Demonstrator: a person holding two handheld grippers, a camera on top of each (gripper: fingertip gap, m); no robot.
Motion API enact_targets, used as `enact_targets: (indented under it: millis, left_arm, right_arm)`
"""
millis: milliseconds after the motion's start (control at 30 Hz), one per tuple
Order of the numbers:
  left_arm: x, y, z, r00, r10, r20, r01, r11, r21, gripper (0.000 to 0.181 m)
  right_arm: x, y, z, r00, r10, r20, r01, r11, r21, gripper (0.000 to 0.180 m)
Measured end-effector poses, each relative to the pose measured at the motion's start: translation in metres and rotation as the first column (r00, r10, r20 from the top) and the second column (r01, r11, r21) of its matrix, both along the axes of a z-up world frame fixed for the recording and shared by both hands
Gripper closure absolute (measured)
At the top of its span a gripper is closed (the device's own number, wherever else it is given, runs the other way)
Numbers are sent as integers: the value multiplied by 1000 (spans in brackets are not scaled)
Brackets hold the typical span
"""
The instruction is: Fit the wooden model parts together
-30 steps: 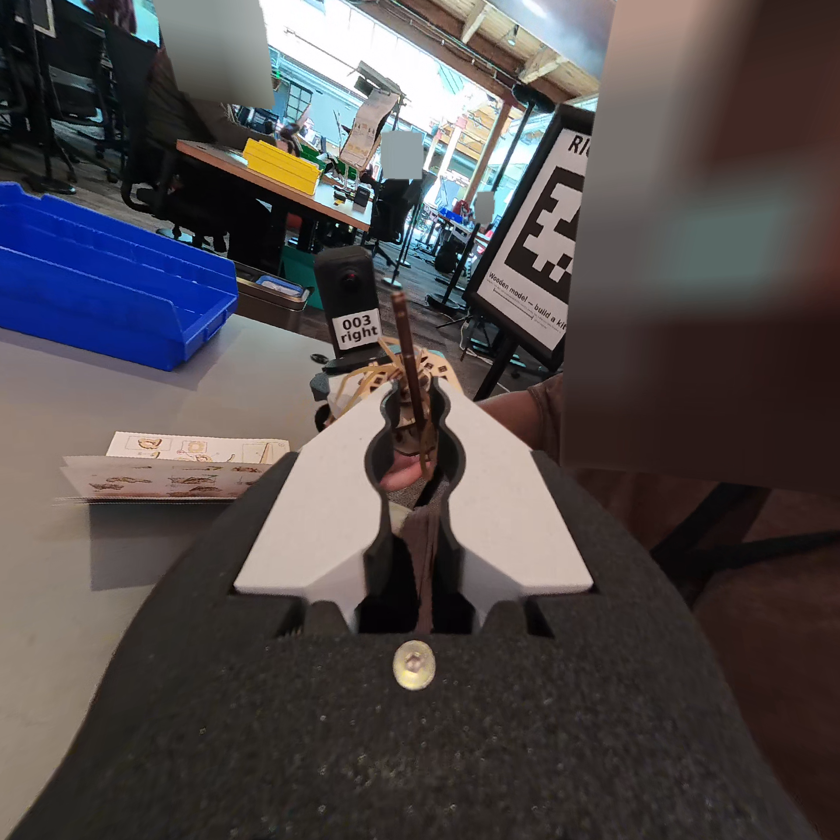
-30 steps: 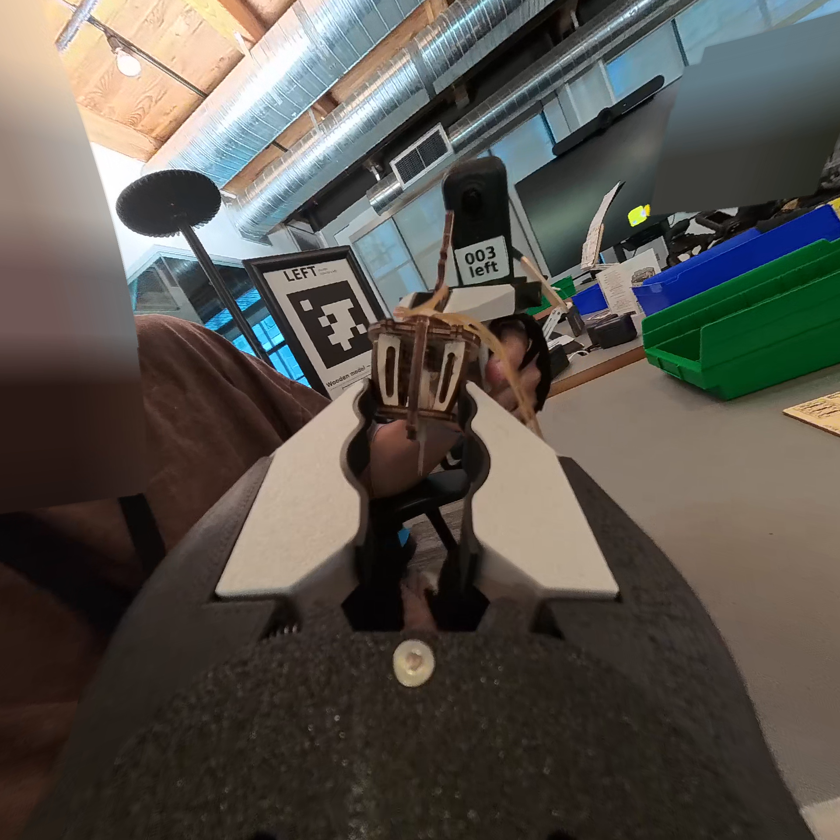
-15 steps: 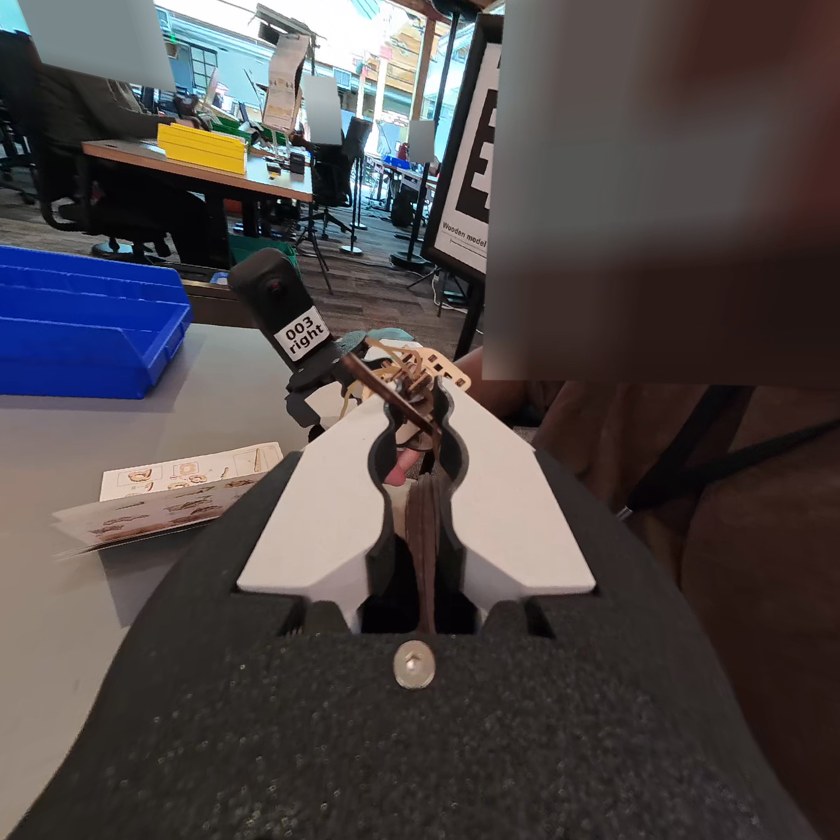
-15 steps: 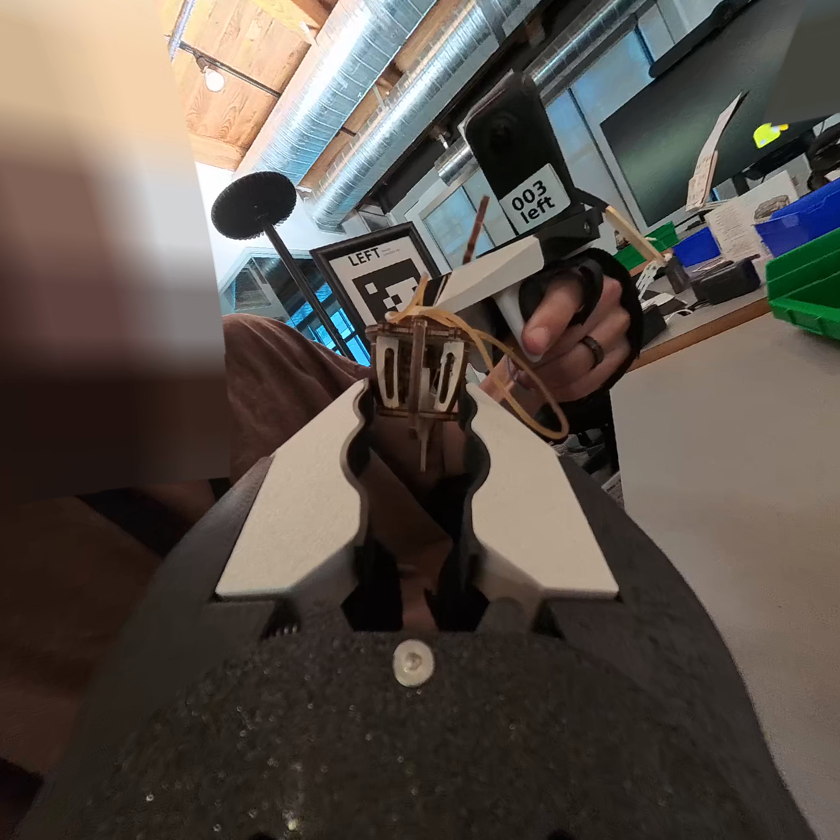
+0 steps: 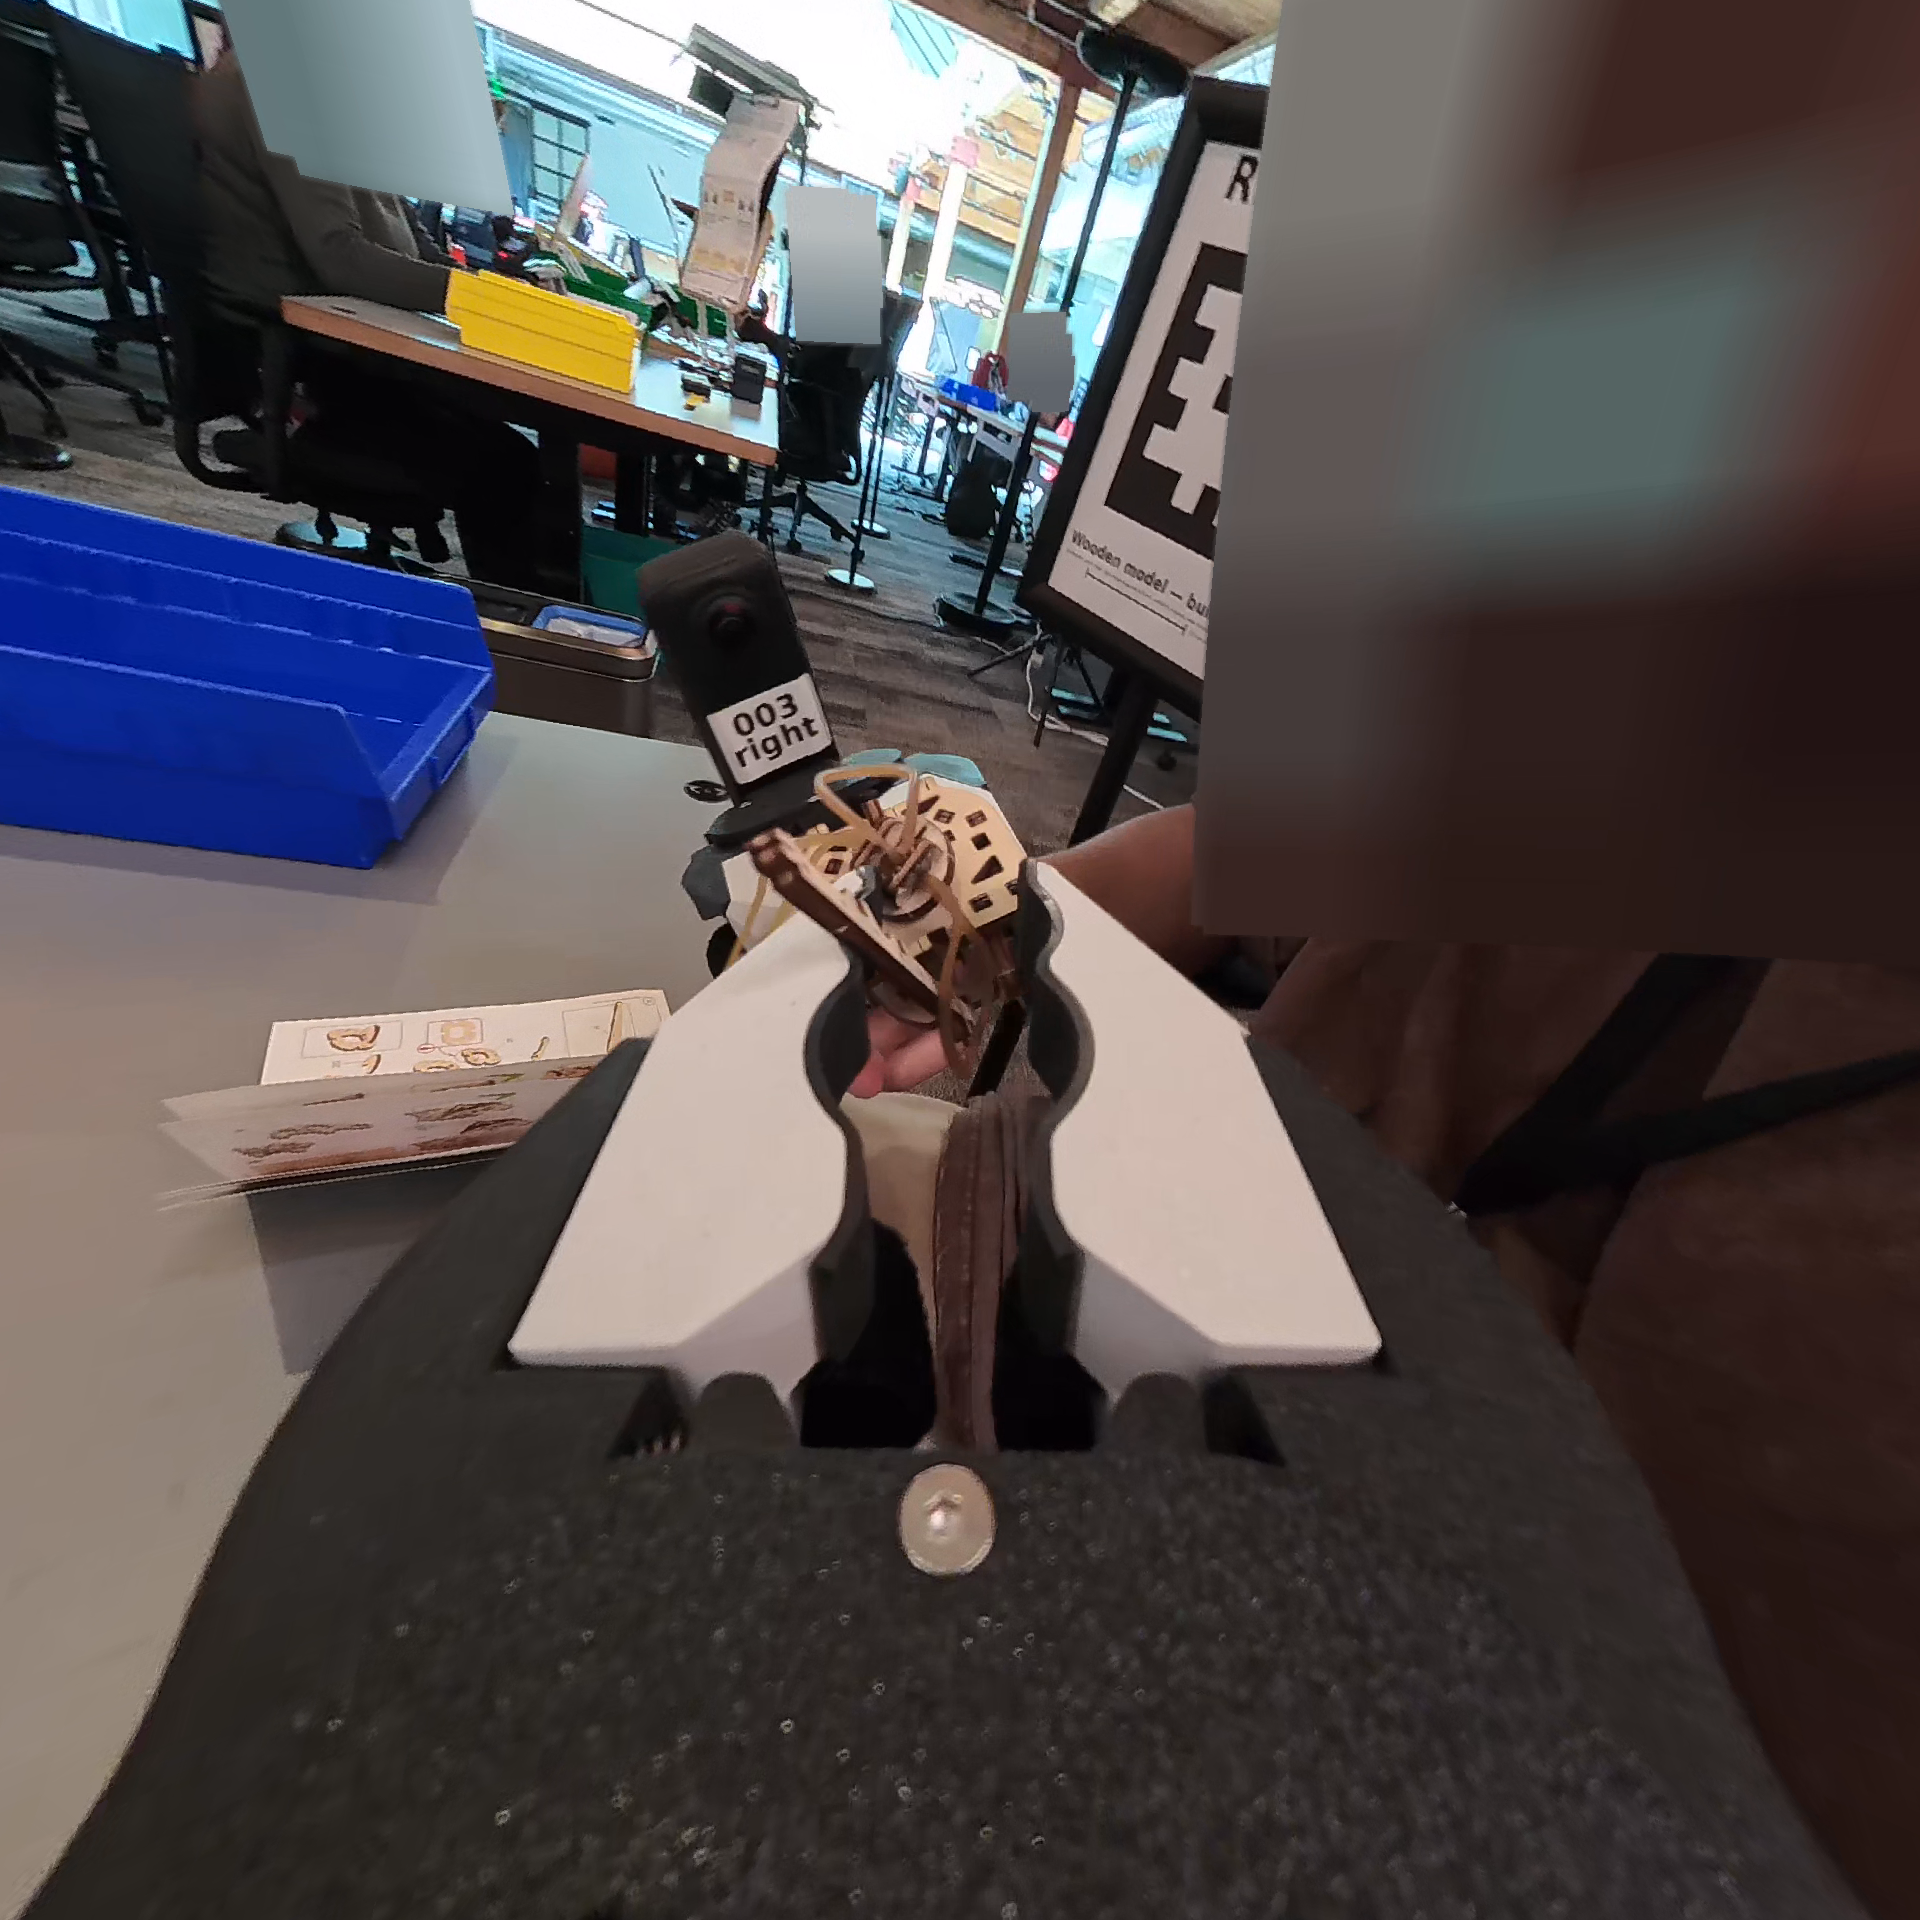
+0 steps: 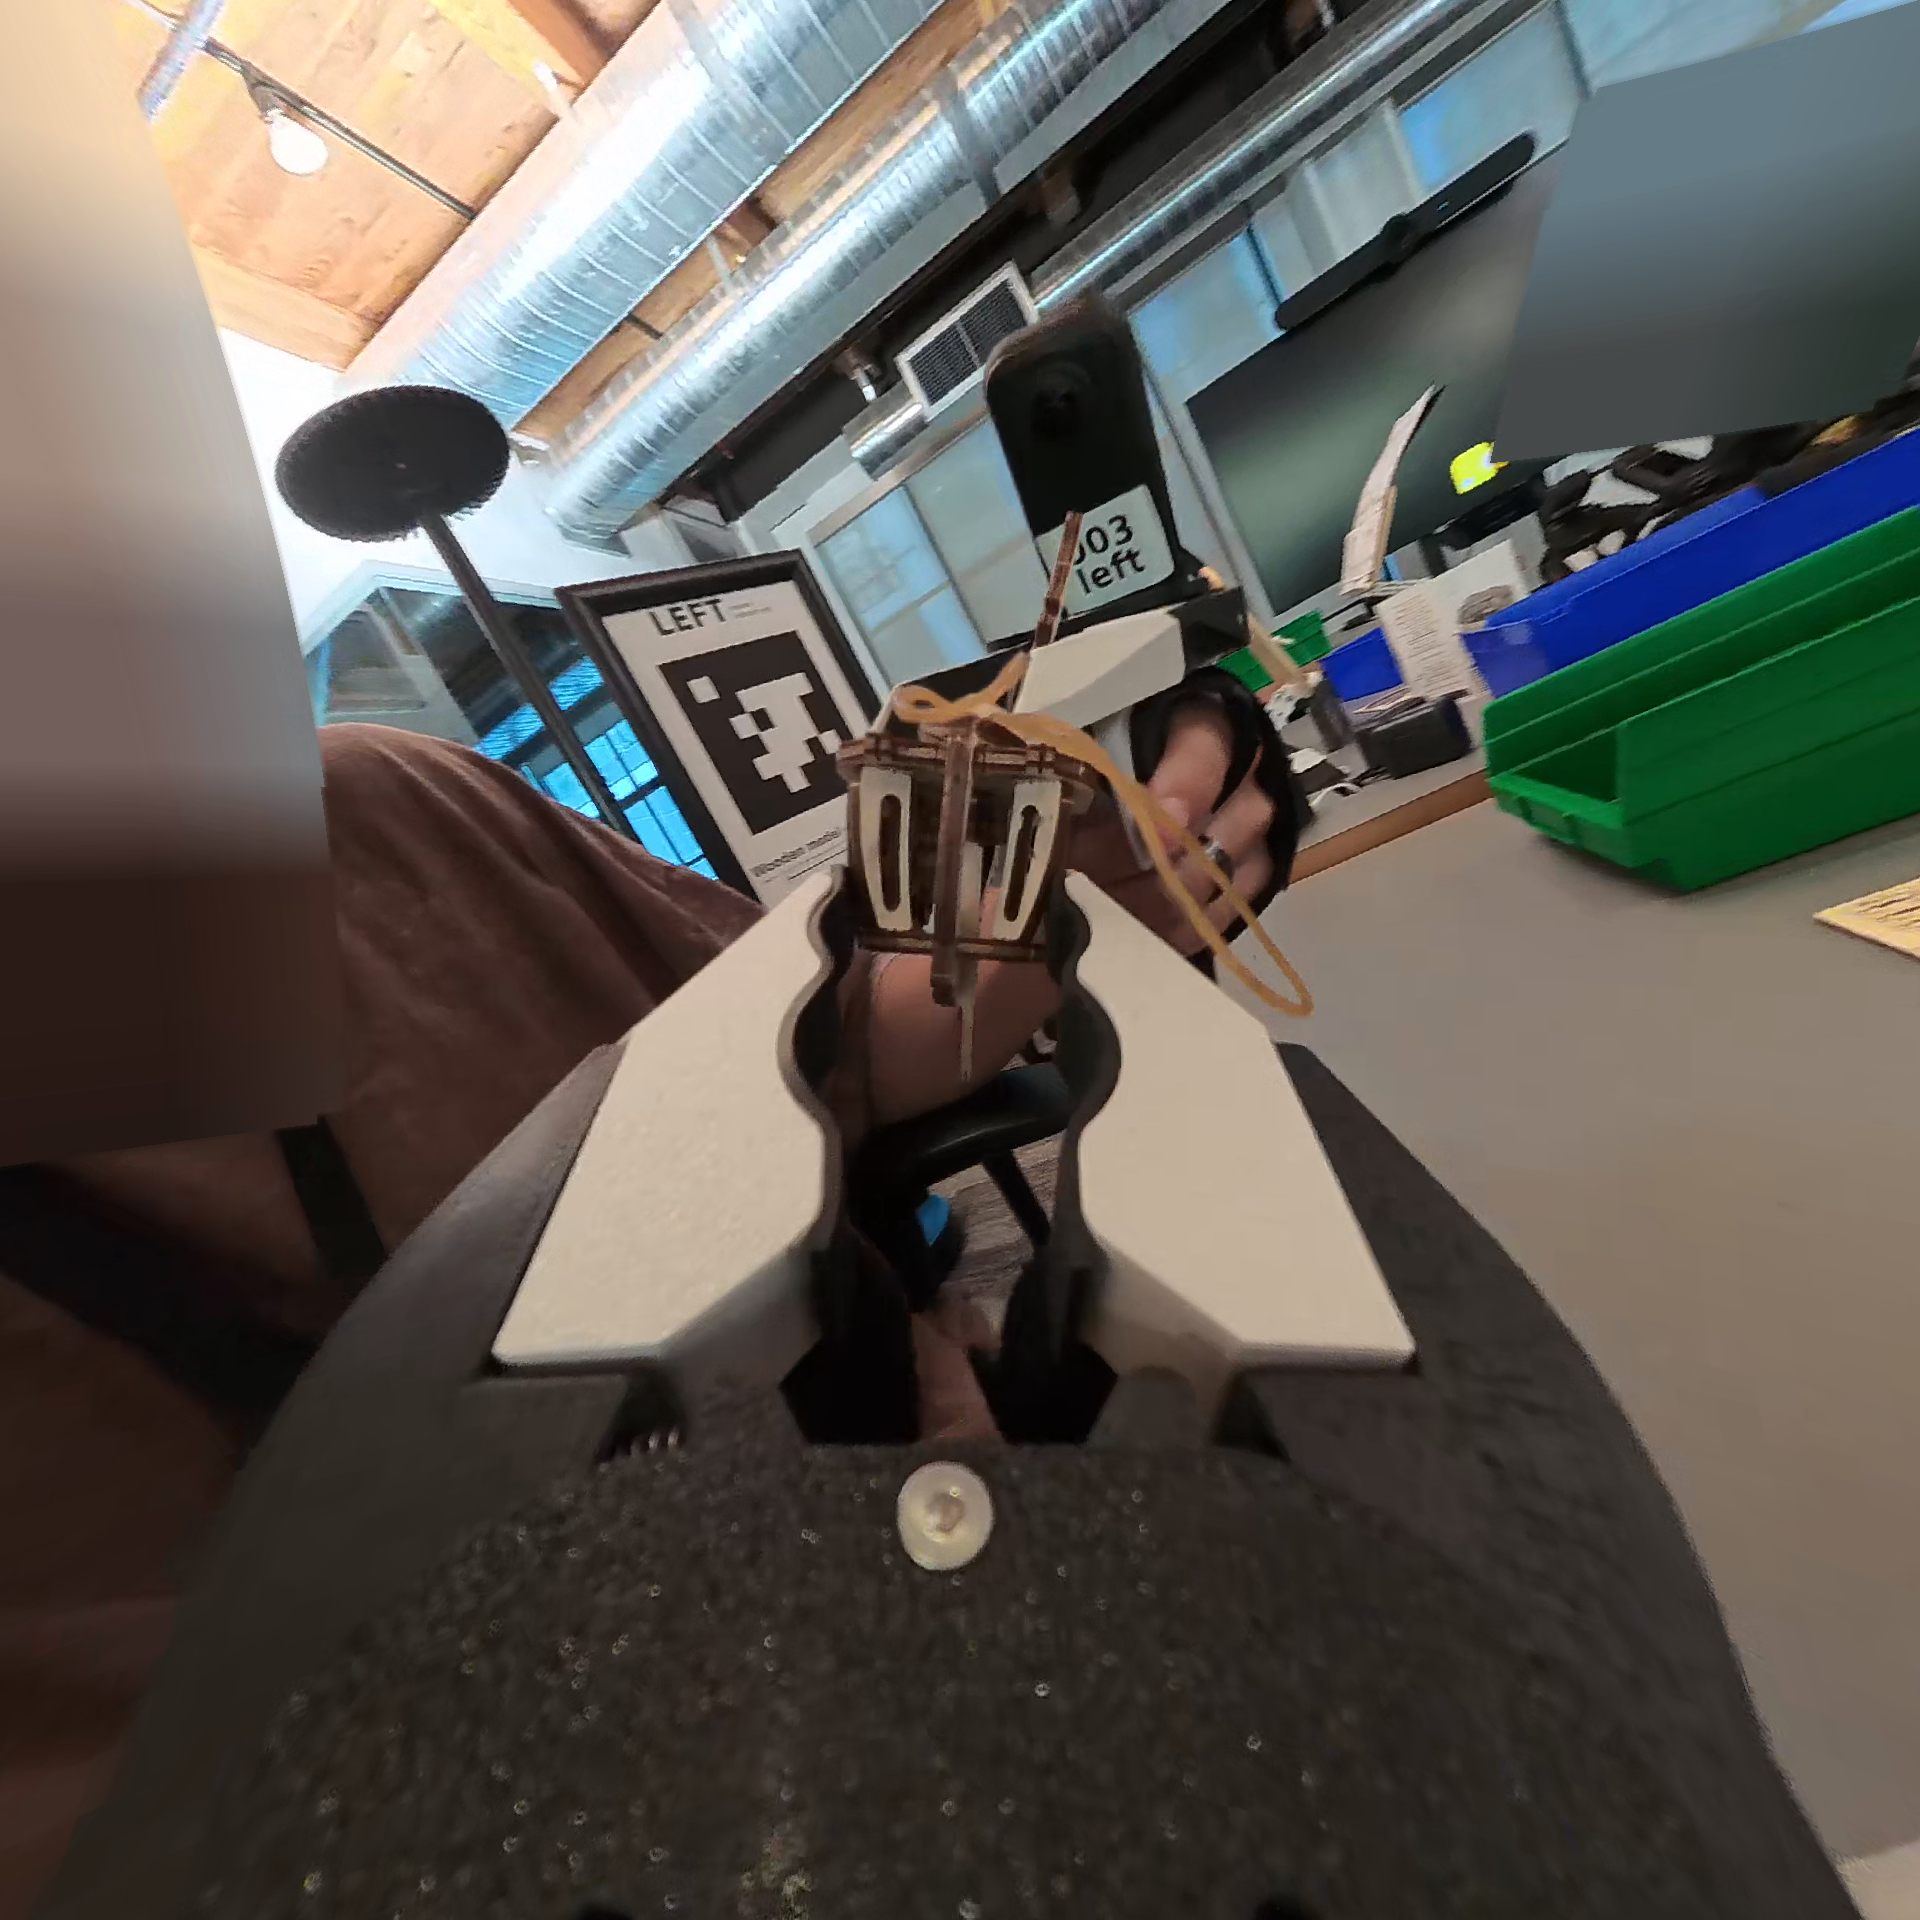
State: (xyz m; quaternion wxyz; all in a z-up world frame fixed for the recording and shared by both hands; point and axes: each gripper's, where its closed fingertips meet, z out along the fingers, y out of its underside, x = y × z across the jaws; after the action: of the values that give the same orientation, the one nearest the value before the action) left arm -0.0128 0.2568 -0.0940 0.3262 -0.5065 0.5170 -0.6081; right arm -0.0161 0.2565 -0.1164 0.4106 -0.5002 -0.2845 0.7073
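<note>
On grey table (image 5: 260, 935): blue bin (image 5: 208, 686), instruction booklet (image 5: 416, 1091); open workshop behind.

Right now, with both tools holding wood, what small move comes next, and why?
Probably ease the left tool forward, steering its wooden strip into the wooden model clamped in the right tool: the strip's tip sits at the model's top by the rubber band, apparently unseated.

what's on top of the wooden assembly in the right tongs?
A tan rubber band crosses the top of the wooden assembly held in the right tongs, with one loop hanging off to the side. Where it anchors underneath is hidden by the wood.
</note>
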Motion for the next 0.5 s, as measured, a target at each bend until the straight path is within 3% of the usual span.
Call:
enact_targets:
  millis: [500]
  left_arm:
    - [0,13,-6,999,41,23,-41,999,-17,178]
  right_arm:
    - [-1,11,-12,996,-53,68,54,998,-13,144]
